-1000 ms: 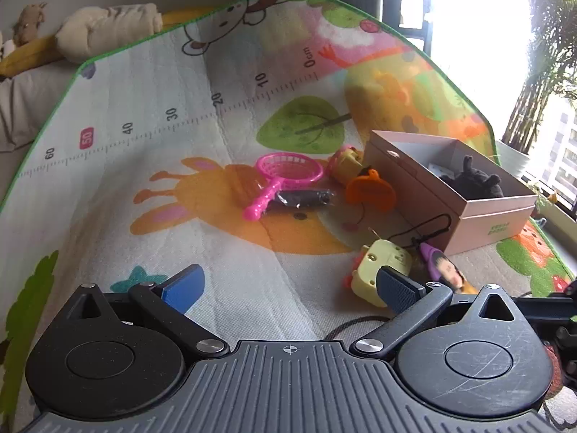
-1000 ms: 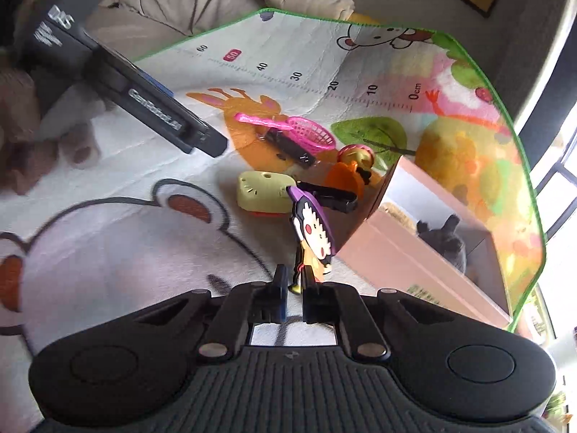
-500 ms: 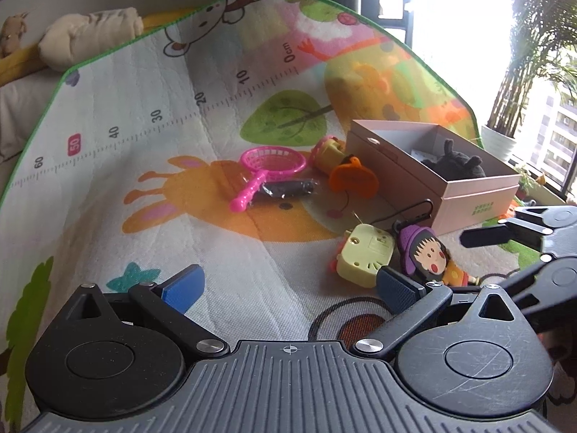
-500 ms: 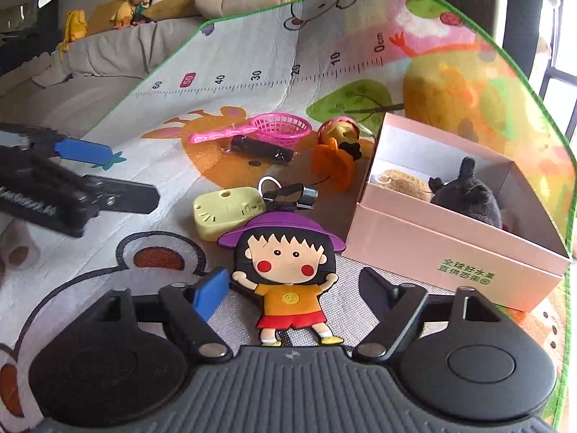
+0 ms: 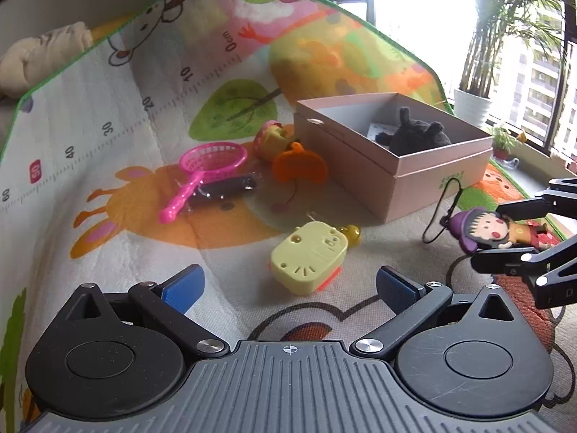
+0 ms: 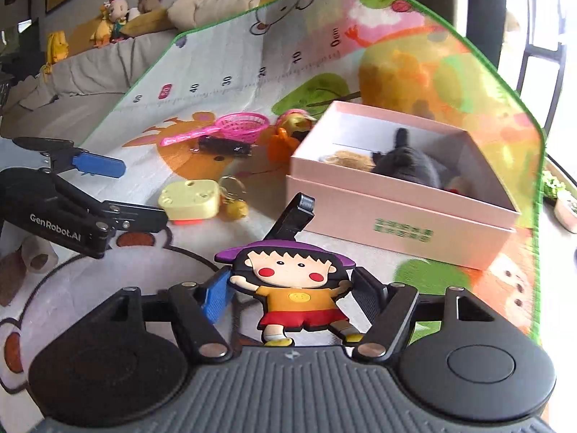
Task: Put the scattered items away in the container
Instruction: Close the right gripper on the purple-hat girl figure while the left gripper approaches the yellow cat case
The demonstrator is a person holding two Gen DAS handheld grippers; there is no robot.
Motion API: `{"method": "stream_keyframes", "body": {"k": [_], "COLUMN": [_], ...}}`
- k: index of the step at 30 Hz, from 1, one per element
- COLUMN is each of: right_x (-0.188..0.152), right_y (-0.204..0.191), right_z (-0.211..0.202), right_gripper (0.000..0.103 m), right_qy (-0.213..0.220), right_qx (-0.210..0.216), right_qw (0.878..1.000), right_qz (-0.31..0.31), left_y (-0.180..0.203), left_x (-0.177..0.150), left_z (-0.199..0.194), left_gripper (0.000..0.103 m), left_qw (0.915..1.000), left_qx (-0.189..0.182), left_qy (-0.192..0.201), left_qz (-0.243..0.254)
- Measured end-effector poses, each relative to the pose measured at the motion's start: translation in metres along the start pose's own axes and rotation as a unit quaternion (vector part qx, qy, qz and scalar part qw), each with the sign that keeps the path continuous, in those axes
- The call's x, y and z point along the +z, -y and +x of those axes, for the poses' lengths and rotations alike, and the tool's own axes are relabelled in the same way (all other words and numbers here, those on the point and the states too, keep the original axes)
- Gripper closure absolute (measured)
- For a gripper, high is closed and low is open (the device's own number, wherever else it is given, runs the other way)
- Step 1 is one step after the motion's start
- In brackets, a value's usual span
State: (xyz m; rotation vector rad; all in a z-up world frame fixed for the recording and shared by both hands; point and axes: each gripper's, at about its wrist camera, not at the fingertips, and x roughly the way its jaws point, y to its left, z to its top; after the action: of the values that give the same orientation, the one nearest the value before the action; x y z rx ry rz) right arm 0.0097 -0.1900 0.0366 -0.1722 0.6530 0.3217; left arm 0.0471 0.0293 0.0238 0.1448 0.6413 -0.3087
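Note:
My right gripper point(image 6: 288, 296) has the flat cartoon girl figure point(image 6: 292, 285) across its jaws, which are closing; both pads touch her arms. A black clip sticks up behind her hat. The left wrist view shows the same figure point(image 5: 494, 231) between the right gripper's point(image 5: 512, 236) fingers, strap dangling. The pink box point(image 6: 396, 216) stands just beyond, holding a dark plush point(image 6: 411, 166). My left gripper point(image 5: 290, 287) is open, hovering just short of the yellow cat-face toy point(image 5: 310, 256), nothing between its pads.
On the play mat lie a pink net scoop point(image 5: 212, 158), a black packet point(image 5: 227, 189), an orange toy point(image 5: 299, 166) and an apple-shaped toy point(image 5: 270, 140) left of the box point(image 5: 432, 180). Plush toys sit on a grey sofa point(image 6: 90, 68) behind the mat.
The right gripper let go of the figure's edge, opened wide, rolled and closed across its width. The left gripper slid toward the yellow toy and stayed open.

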Motion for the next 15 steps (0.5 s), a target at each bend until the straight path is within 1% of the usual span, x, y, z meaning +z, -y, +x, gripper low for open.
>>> {"method": "stream_keyframes", "body": {"k": [4,7,9,12,15], "right_x": [-0.019,-0.031,-0.036,-0.036,-0.038], "right_y": [0.025,0.031,0.032,0.033,0.037], "right_z": [-0.009,-0.006,-0.003,-0.003,-0.003], "right_gripper": [0.032,0.032,0.032,0.032,0.032], "right_qy": [-0.004,-0.005,-0.002,0.007,0.006], "right_qx": [-0.038,-0.047,-0.045,-0.040,-0.032], "right_qw": [0.999,0.998,0.998,0.998,0.998], "right_qz": [0.028,0.039,0.045,0.050,0.062], "left_y": [0.011,0.018,0.023,0.021,0.010], "left_x": [0.003,0.003,0.003,0.004,0.006], "left_z": [0.004,0.010,0.015,0.024,0.030], "left_gripper": [0.000,0.000,0.000,0.000,0.000], "left_qw": [0.9999,0.9997,0.9989,0.9964,0.9908], "left_qx": [0.000,0.011,0.027,0.062,0.114], "left_qy": [-0.006,-0.017,-0.024,-0.034,-0.039], "left_qz": [0.009,0.016,0.031,0.047,0.060]}}
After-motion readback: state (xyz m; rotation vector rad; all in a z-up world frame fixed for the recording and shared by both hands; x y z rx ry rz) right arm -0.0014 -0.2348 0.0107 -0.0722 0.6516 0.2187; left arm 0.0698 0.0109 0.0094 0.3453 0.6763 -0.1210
